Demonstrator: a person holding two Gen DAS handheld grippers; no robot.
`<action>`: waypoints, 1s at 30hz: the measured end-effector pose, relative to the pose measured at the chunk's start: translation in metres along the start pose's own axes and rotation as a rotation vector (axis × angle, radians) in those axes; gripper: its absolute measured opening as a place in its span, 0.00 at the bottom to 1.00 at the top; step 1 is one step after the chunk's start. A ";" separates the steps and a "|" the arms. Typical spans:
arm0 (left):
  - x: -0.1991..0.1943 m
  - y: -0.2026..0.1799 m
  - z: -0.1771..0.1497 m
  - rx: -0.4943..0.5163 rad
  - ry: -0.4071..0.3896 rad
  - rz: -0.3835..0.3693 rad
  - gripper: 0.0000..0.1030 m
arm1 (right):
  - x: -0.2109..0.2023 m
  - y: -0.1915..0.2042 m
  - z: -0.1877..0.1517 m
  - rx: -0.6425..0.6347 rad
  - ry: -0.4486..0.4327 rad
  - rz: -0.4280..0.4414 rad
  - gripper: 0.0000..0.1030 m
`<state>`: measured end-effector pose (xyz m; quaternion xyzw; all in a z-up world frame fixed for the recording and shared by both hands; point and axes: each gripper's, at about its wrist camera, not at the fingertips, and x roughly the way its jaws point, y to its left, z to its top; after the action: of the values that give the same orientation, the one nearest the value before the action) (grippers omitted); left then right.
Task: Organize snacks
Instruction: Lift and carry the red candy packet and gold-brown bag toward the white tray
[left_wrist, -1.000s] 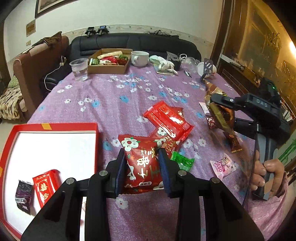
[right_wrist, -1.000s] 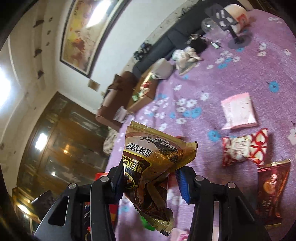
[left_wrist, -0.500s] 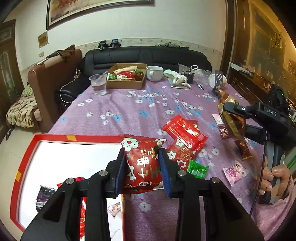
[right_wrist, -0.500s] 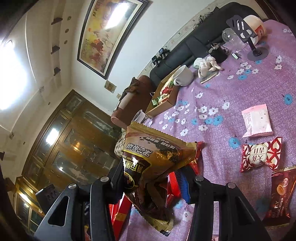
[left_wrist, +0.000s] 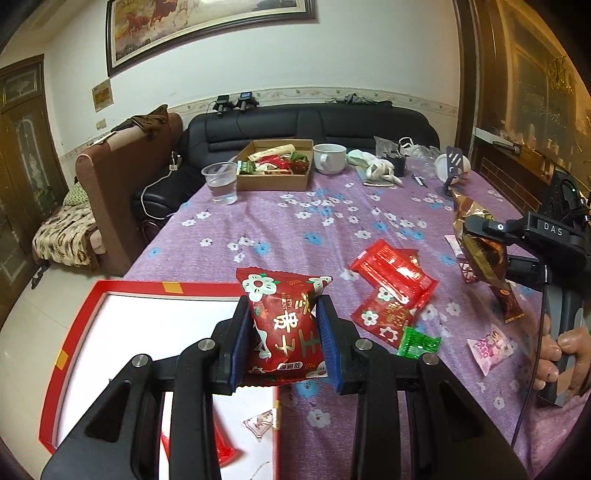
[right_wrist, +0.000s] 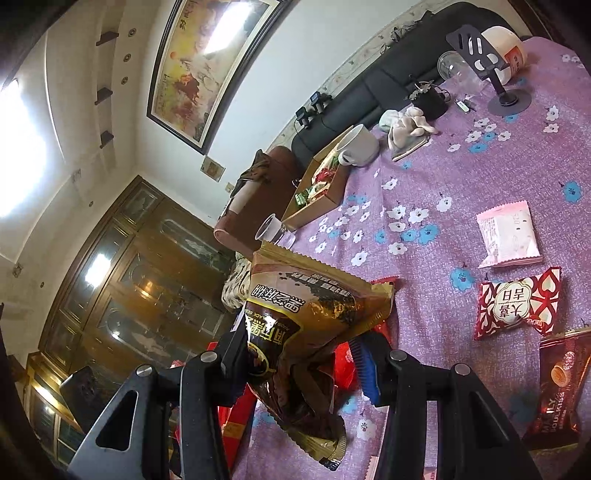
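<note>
My left gripper (left_wrist: 282, 339) is shut on a red snack packet with white flowers (left_wrist: 284, 321), held above the right edge of a red-rimmed white tray (left_wrist: 74, 332). My right gripper (right_wrist: 303, 358) is shut on a gold and brown snack bag (right_wrist: 306, 325), raised above the purple flowered tablecloth (left_wrist: 277, 221); it also shows at the right of the left wrist view (left_wrist: 476, 240). Loose snacks lie on the cloth: red packets (left_wrist: 391, 273), a green candy (left_wrist: 419, 341), a pink packet (left_wrist: 489, 349).
A cardboard box of snacks (left_wrist: 273, 170), a plastic cup of water (left_wrist: 221, 182) and a white mug (left_wrist: 328, 157) stand at the table's far end. In the right wrist view lie a pink packet (right_wrist: 508, 234), a red and white packet (right_wrist: 517, 302) and a brown packet (right_wrist: 557, 391).
My left gripper has risen and moved left with the red packet, from over the cloth to the tray's edge. My right gripper has tilted slightly, still holding its bag.
</note>
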<state>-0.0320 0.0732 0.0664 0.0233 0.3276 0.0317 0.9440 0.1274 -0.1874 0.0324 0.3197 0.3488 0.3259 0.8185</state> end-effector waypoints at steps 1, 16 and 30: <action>0.000 0.000 0.000 0.001 -0.005 0.007 0.31 | 0.000 0.000 0.000 -0.001 0.001 -0.003 0.47; -0.002 0.027 -0.002 -0.015 -0.040 0.072 0.31 | 0.004 -0.003 -0.005 -0.017 -0.004 -0.066 0.47; -0.002 0.056 -0.004 -0.050 -0.056 0.087 0.31 | 0.009 -0.011 -0.009 -0.024 -0.006 -0.155 0.47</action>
<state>-0.0387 0.1292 0.0678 0.0148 0.2987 0.0801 0.9509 0.1288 -0.1839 0.0160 0.2830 0.3663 0.2649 0.8459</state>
